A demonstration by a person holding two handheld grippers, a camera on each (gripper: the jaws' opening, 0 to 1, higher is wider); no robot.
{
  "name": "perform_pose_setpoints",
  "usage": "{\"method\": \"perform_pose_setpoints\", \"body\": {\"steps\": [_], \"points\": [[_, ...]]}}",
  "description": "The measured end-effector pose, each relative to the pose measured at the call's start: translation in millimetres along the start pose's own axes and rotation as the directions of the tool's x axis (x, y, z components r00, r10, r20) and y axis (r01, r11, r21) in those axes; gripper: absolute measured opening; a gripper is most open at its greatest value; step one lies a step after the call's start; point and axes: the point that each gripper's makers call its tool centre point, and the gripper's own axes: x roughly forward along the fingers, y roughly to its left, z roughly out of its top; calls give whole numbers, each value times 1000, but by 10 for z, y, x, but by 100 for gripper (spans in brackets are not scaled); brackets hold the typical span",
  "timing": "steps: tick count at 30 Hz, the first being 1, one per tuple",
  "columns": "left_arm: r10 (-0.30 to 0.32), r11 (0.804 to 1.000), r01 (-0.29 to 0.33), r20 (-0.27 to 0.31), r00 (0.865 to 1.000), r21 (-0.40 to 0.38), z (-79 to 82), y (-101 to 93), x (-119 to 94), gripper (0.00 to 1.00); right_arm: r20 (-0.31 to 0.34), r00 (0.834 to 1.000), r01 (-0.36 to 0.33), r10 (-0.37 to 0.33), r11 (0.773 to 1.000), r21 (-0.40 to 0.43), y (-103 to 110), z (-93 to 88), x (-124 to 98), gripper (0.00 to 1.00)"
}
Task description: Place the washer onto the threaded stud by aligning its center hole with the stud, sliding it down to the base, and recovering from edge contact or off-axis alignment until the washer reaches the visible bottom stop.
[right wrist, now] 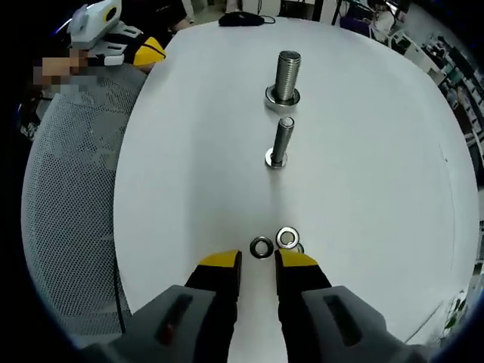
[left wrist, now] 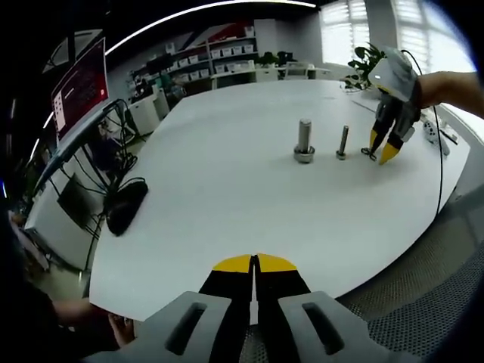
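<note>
My right gripper (right wrist: 257, 266) hangs low over the white desk (right wrist: 378, 151), jaws spread with a narrow gap and nothing between them. My left gripper (left wrist: 255, 265) waits at the desk's near edge in its own view, jaws pressed together and empty.

I count two washers lying flat just ahead of my right jaw tips: a darker washer (right wrist: 262, 246) and a brighter washer (right wrist: 287, 237), just beside each other, perhaps touching. Something small peeks out behind the brighter one; I cannot tell what it is. I count two upright threaded pieces farther along toward the far edge: the slim stud (right wrist: 280, 142) nearer, and the thick stud (right wrist: 286, 77) beyond it, which looks to have a ring already at its base. At the far edge lies one black mouse (right wrist: 241, 19).

I judge the washers stiff, light, thin metal, smooth enough to skid on this slick top. Lying flat they offer little to pinch, so I would take one by its outer rim, across its width, leaving the center hole free for the stud. A shallow grip may let it slip or tilt, so I would expect to tip it up slightly first.
</note>
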Motion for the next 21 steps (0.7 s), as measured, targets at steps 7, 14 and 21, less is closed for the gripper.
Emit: {"method": "perform_pose_setpoints", "body": {"steps": [7, 14, 21], "points": [[0, 1000, 0, -1, 1000, 2, -1, -2, 0, 0, -37, 999, -5, 2, 997, -72, 24, 21, 10, 20], [1, 1000, -1, 1, 1000, 1, 5, -2, -2, 0, -46, 999, -18, 14, 997, -81, 12, 15, 13, 20], [-1, 1000, 1, -1, 1000, 2, 3, -7, -1, 0, -59, 998, -22, 16, 994, -106, 14, 12, 14, 20]]}}
